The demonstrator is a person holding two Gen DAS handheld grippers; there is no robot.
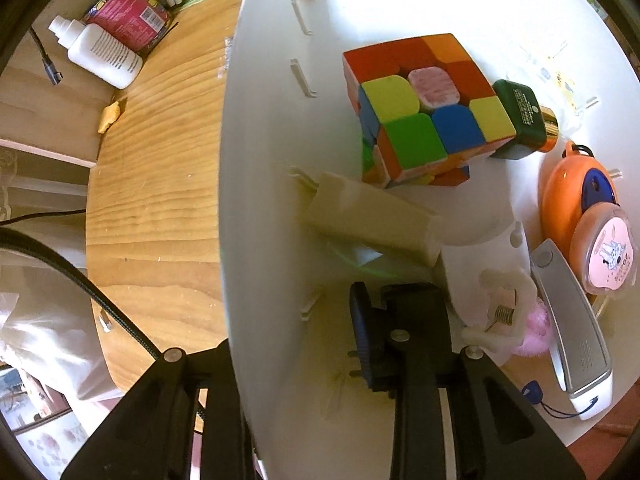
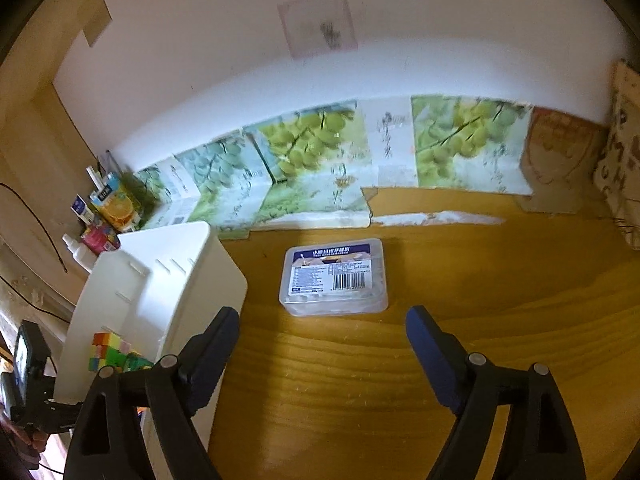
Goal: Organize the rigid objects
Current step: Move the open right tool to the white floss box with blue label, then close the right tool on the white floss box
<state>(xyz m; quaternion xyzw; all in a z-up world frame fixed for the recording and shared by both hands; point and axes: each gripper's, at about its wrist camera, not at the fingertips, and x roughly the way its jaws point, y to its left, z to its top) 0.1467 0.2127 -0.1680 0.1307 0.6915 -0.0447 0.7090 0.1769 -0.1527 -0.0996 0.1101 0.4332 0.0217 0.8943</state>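
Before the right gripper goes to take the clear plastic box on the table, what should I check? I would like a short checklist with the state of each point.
1. Right gripper open, nothing between its fingers: ok.
2. Clear plastic box lies flat ahead of it, apart from other things: ok.
3. Wooden table around the box free: ok.
4. Left gripper straddles the white bin wall: ok.
5. Room in the bin beside the puzzle cube: cannot tell.

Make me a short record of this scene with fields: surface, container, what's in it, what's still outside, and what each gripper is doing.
surface: wooden table
container: white bin
inside: puzzle cube, green box, orange case, silver device
outside: clear plastic box, lying flat on the table
left gripper: straddles the bin's wall, one finger inside, one outside
right gripper: open, empty, aimed at the clear plastic box
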